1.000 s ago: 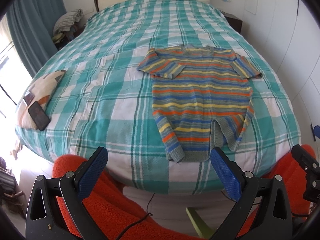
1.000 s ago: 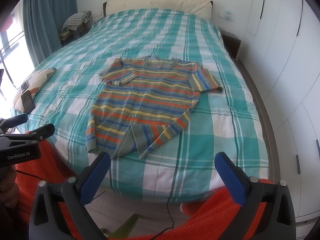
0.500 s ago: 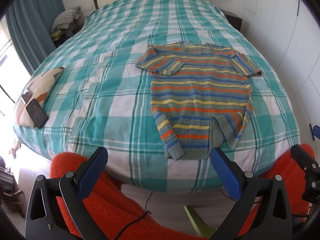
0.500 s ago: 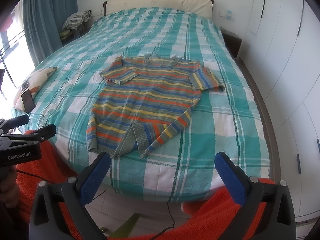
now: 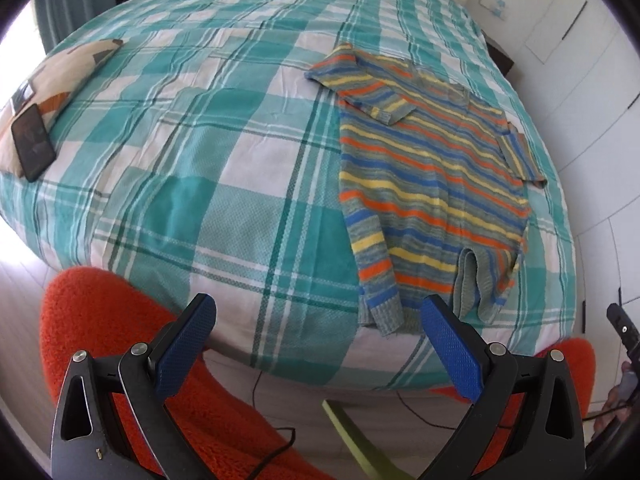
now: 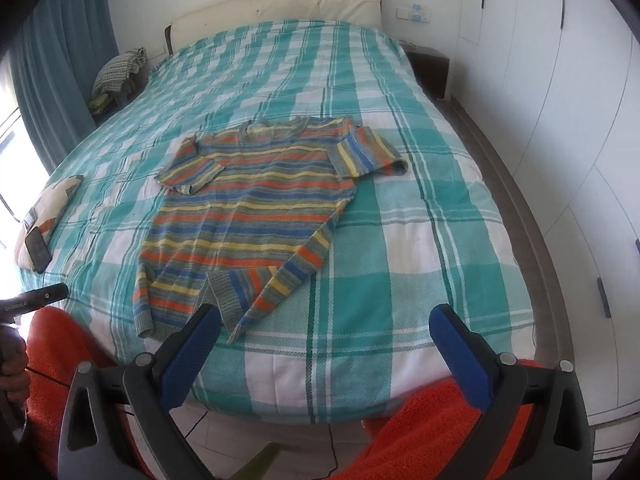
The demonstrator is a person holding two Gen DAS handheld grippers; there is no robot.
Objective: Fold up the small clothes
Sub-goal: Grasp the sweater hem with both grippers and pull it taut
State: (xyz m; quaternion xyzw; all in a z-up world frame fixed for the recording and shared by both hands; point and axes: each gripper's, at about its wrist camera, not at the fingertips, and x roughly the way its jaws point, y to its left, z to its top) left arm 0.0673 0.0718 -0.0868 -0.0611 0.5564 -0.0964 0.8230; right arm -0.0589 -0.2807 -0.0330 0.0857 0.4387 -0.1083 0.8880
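A: What is the largest thing in the two views?

B: It is the wide bed with a teal and white checked cover [image 6: 420, 240]. It fills most of both views, and a cream padded headboard [image 6: 280, 4] stands at its far end.

A: And where is the garment for folding?

B: The knitted sweater with orange, yellow, blue and grey stripes [image 6: 248, 208] lies flat on the cover, in the near half of the bed. Its collar points to the far side and its hem reaches the near edge. The left sleeve is folded over the chest. The right sleeve runs down along the body, with its cuff at the near edge. One corner of the hem is turned up.

A: What is at the left side?

B: A cream cushion with a brown pattern [image 5: 72, 76] lies at the left edge of the bed, well apart from the sweater. A black phone [image 5: 34, 142] rests on its near end.

A: How are the claws?

B: The left gripper [image 5: 320, 338] is spread wide, with its blue pads [image 5: 184, 350] far from each other, and it hangs in front of the near edge of the bed. The right gripper [image 6: 326, 350] is also spread wide. Neither one touches the sweater. Under both is an orange fleece garment [image 5: 96, 320] of the person.
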